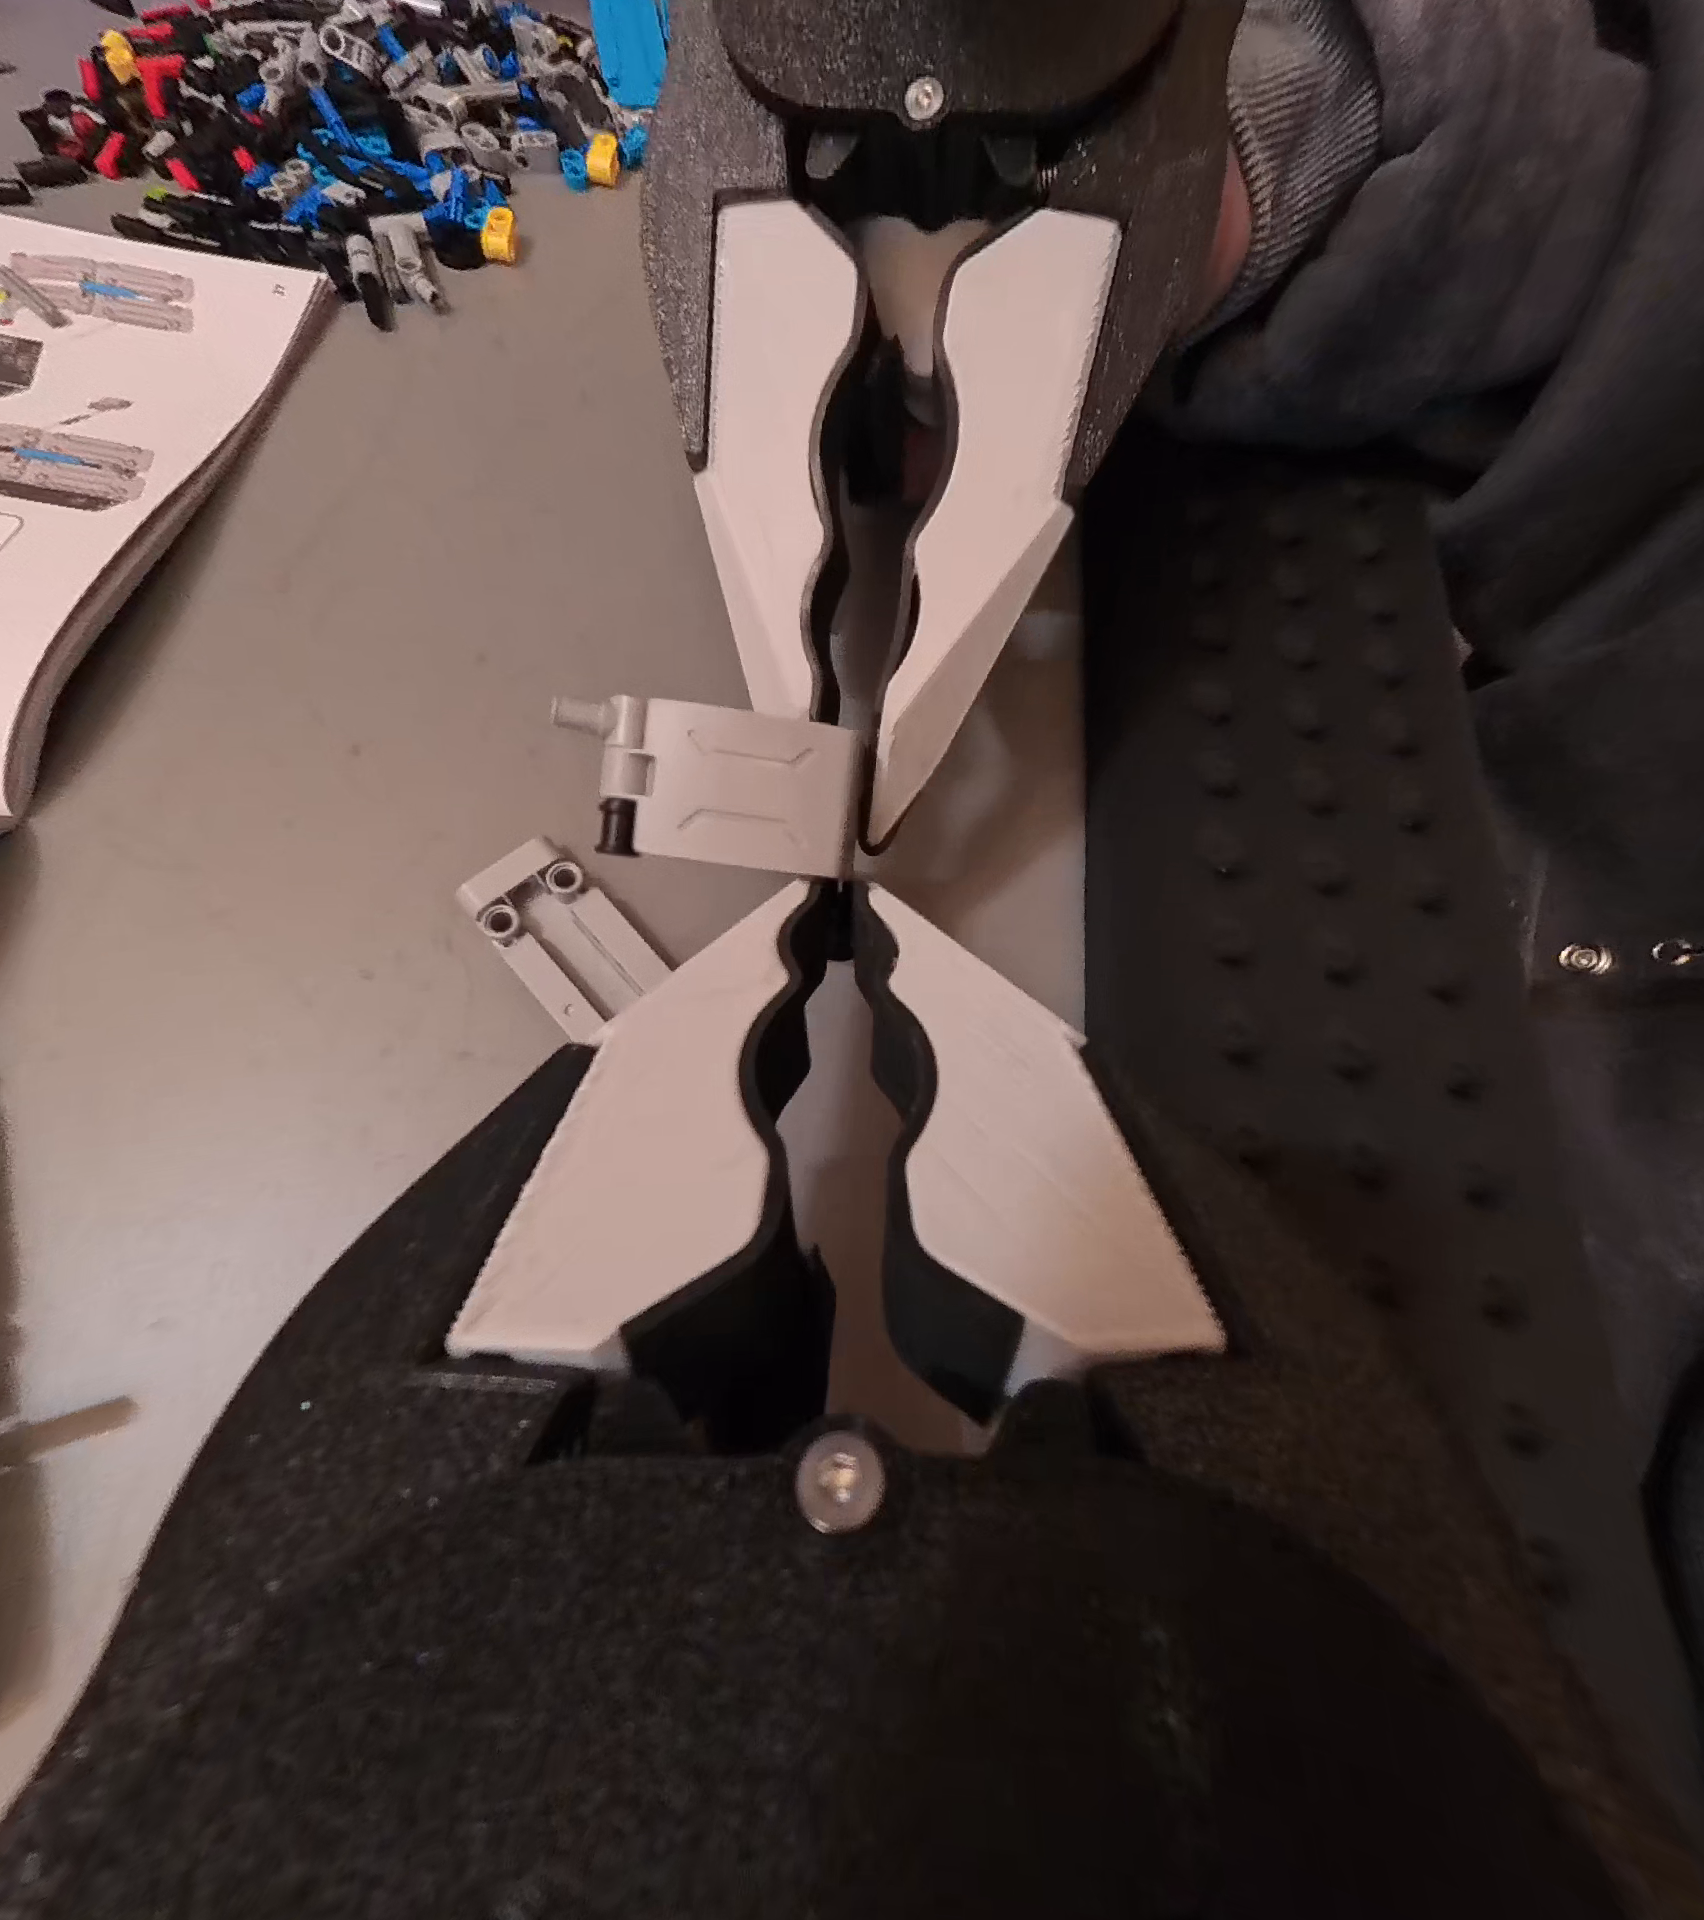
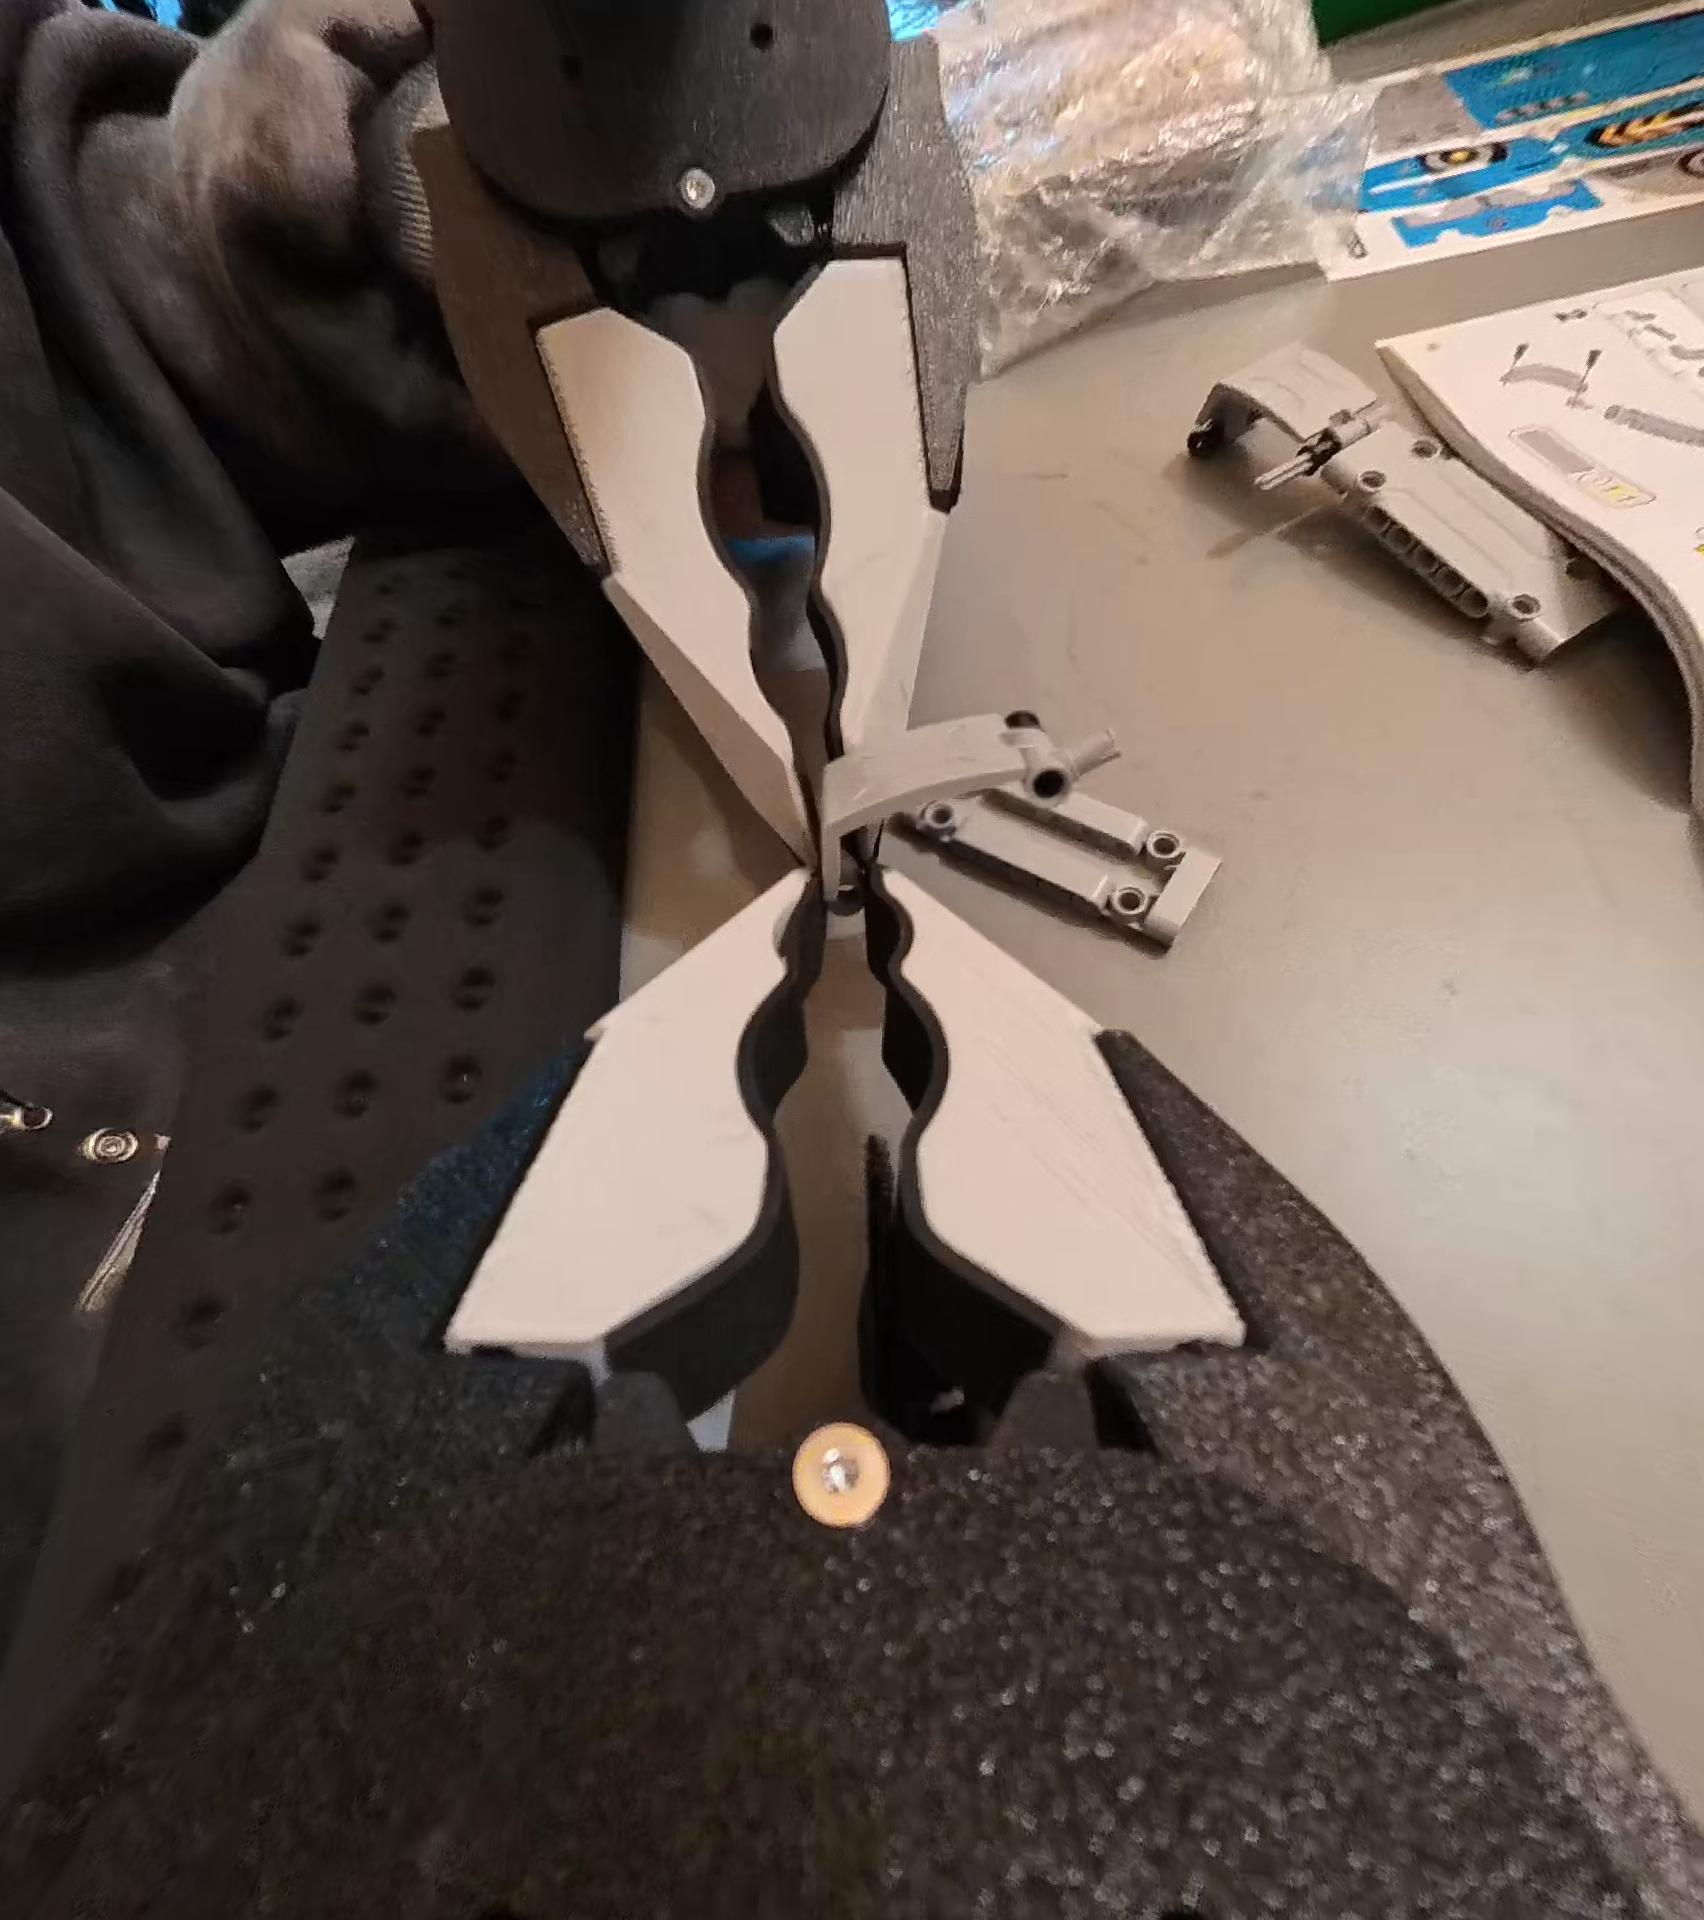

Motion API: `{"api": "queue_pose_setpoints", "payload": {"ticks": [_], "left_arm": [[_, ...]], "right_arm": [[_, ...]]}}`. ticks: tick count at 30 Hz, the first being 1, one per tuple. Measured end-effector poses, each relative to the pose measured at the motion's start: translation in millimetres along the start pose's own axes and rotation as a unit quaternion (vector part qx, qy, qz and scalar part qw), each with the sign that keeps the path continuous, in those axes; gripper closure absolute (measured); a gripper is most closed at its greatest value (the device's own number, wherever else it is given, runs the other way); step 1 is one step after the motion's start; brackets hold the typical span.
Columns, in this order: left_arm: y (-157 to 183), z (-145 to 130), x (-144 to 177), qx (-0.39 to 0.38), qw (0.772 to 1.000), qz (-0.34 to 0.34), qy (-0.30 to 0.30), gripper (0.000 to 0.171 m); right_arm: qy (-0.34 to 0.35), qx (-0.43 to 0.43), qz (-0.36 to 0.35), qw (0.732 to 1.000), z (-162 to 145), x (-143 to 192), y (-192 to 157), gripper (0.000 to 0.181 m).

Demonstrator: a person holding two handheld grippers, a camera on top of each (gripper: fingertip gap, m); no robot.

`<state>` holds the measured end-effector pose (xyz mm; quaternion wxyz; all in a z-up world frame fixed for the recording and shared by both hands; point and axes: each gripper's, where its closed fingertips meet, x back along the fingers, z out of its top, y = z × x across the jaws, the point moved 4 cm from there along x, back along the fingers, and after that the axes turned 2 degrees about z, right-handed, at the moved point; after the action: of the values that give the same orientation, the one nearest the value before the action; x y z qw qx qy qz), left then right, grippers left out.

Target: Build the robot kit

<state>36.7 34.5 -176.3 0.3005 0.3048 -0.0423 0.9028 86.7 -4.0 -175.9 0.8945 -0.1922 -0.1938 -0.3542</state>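
Tabletop [image 1: 391,582], smooth, matte grey, strewn with a heap of small plastic bricks [image 1: 328,135] and an open instruction booklet [image 1: 48,468]. Left gripper [image 1: 832,894] and right gripper [image 1: 863,831], tip to tip above it, both clamped on one curved grey panel [image 1: 744,790]. Long axis level, pin end pointing away from the dark-sleeved person. Just beneath: flat grey beam panel [image 2: 1056,852], studded with holes. Nearby, crinkled clear bag [image 2: 1118,156].

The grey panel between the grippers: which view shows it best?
The left wrist view: the grey panel faces the camera, showing its grooves and pins. The right wrist view shows it nearly edge-on, as a curved strip.
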Motion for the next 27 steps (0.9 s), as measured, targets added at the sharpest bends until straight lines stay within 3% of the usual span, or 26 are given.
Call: {"api": "queue_pose_setpoints", "payload": {"ticks": [4,7,11,15,19,21,23,27], "left_arm": [[2.9,-4.1,-2.5,0.000,1.000,-0.011,-0.013,0.169],[7.7,-21.0,-14.1,-0.037,0.997,0.001,-0.073,0.169],[7.7,-17.4,-17.4,-0.044,0.996,0.019,-0.070,0.168],[2.4,2.9,-3.6,0.053,0.998,-0.021,0.021,0.147],[-2.4,39.6,26.5,0.189,0.957,-0.129,0.181,0.146],[-3.5,42.7,27.4,0.210,0.947,-0.142,0.197,0.151],[-0.6,45.0,25.8,0.210,0.944,-0.149,0.204,0.168],[-4.6,47.3,25.8,0.243,0.931,-0.156,0.222,0.171]], "right_arm": [[0.003,-0.031,0.015,0.999,-1.1,0.7,1.1,0.175],[0.045,-0.105,0.038,0.993,4.8,9.9,7.9,0.176],[0.101,-0.155,0.058,0.981,12.3,24.1,14.0,0.176],[0.108,-0.146,0.070,0.981,14.8,25.8,9.2,0.175],[0.120,-0.129,0.123,0.977,23.5,23.1,-7.8,0.176],[0.131,-0.132,0.131,0.974,27.5,22.8,-9.6,0.174],[0.140,-0.134,0.120,0.974,29.4,24.3,-6.8,0.175],[0.174,-0.147,0.109,0.967,34.5,33.1,-0.3,0.172]]}}
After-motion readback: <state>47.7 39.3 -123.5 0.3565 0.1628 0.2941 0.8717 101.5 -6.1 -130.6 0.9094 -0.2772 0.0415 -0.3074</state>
